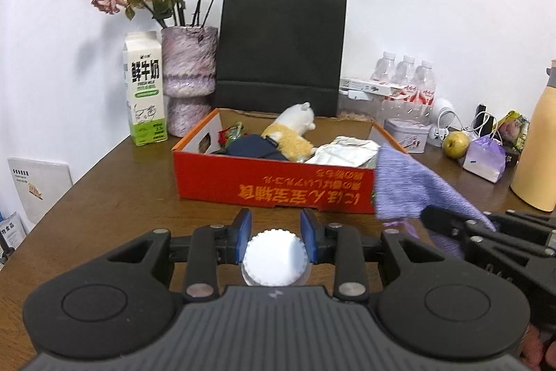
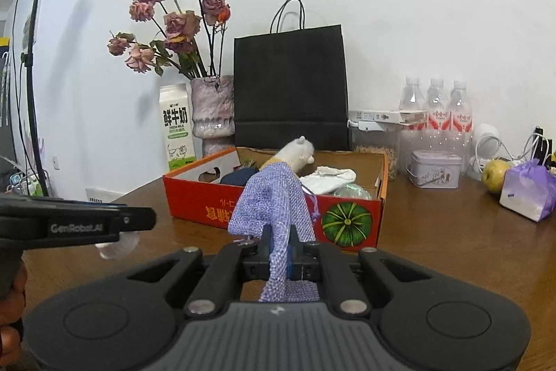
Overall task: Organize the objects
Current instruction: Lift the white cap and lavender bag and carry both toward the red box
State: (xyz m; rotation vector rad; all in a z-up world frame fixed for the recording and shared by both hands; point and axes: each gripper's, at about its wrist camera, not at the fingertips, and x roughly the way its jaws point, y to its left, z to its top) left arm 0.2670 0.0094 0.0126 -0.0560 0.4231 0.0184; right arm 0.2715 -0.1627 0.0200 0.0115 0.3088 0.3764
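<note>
1. Left gripper (image 1: 276, 225) is clamped on a bottle with a white cap (image 1: 274, 261); the blue pads sit tight against either side, just below the cap.
2. Right gripper (image 2: 279, 247) is squeezed all the way down on a purple pouch (image 2: 272, 207), which flops out ahead of the fingers.
3. The red box (image 1: 271, 183) sits on the brown table (image 1: 114, 183) at 12 o'clock from both grippers, close by.
4. Inside the box: a plush toy (image 1: 292, 131), something dark blue (image 1: 253, 145) and a crumpled silver bag (image 1: 344, 150).
5. Behind the box, a black paper bag (image 1: 281, 47); a milk carton (image 1: 144, 89) and a vase of dried roses (image 1: 189, 75) at about 10 o'clock.
6. Over at 2 o'clock: water bottles (image 1: 406, 75), a tin (image 1: 406, 134) and an apple (image 1: 455, 143).
</note>
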